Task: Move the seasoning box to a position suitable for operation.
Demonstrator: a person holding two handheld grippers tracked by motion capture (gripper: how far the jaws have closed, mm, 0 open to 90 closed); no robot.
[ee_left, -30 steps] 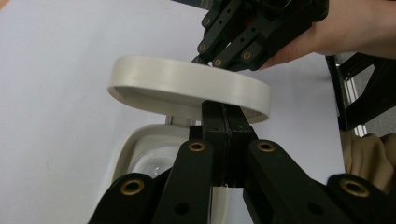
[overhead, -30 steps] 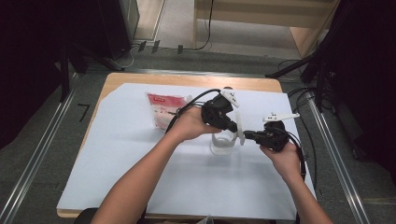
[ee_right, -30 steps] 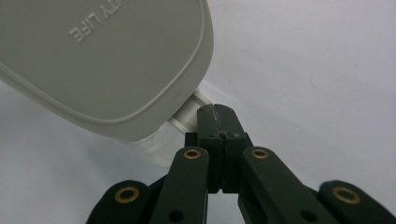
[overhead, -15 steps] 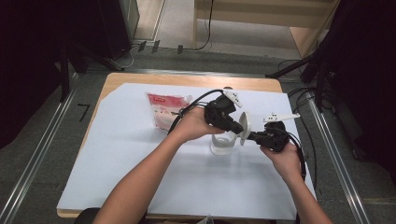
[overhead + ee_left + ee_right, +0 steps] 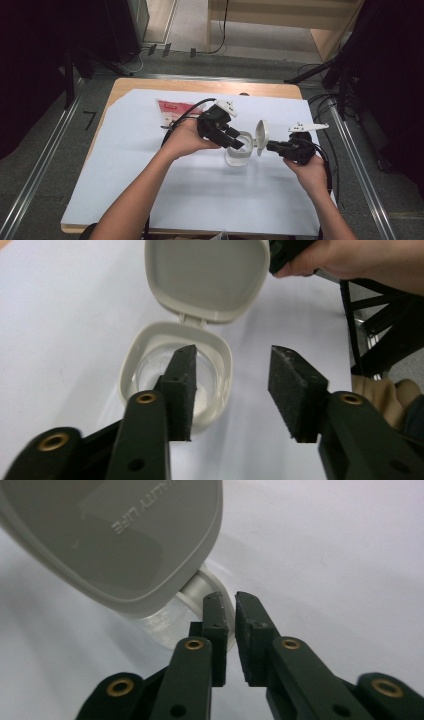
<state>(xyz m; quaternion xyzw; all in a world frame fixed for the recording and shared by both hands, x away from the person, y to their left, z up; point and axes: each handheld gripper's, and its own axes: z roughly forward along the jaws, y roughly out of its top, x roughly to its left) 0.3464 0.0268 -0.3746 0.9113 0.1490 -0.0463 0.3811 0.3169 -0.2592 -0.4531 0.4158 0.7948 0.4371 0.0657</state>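
A small clear container (image 5: 237, 154) with a pale hinged lid (image 5: 261, 137) stands on the white sheet covering the surface (image 5: 150, 200), a little right of the middle in the high view. The lid is swung up and stands open on its hinge at the container's right side.

The left gripper (image 5: 239, 144) reaches in from the left and hovers at the container's open mouth. Its fingers (image 5: 181, 390) have just been opening and now stand well apart; in the left gripper view nothing is pinched between them, one finger showing over the container's rim (image 5: 131, 352) and the other over the bare sheet beside it. The raised lid (image 5: 206, 277) shows its hollow inner face beyond them.

The right gripper (image 5: 267, 146) comes in from the right, its tip just beside the raised lid. In the right gripper view its fingers (image 5: 216, 630) are nearly together with a thin gap between them and nothing gripped; they have just parted slightly. The lid's outer face (image 5: 115, 535) looms close above and left of them, with the clear container (image 5: 195, 605) below it.

A red and white packet (image 5: 172, 111) lies flat on the sheet behind the left hand (image 5: 185, 140).
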